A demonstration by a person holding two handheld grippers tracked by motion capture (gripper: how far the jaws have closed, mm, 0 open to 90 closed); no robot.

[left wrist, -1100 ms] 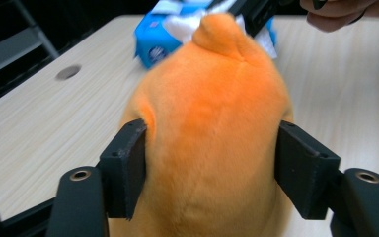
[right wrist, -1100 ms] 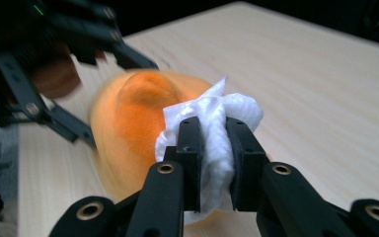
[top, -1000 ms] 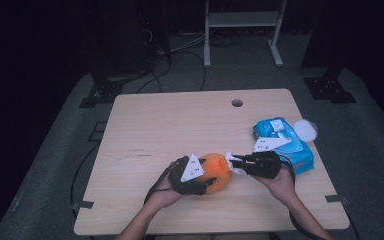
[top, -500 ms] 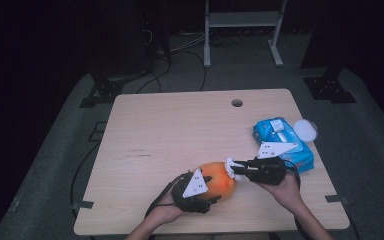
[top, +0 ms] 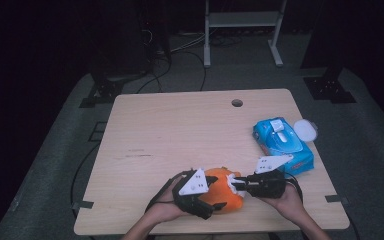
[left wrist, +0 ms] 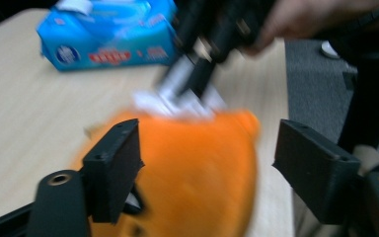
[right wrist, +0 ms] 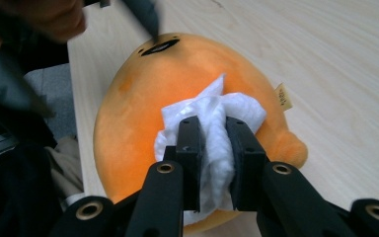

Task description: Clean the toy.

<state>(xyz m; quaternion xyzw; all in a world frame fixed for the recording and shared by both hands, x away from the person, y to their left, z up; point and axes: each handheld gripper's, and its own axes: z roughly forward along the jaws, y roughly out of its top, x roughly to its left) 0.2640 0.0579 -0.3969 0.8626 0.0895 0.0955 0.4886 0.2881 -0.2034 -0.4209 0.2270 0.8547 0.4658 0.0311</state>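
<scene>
Right gripper view: the right gripper (right wrist: 212, 163) pinches a white wipe (right wrist: 212, 116) against the orange plush toy (right wrist: 148, 94) at the table's (top: 180, 130) near edge. Left gripper (left wrist: 207, 168), jaws wide, straddles the toy. Wiping appears underway; how much remains cannot be judged.

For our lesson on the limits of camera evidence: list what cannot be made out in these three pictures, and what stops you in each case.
- Print on the blue wipes pack: blurred in the left gripper view, too small in the high view.
- The orange plush toy's face: cut off by the frame's lower edge in the left gripper view, covered by the left tool in the high view.
- Whether the left tool's jaws press the toy: motion blur in the left gripper view.
</scene>
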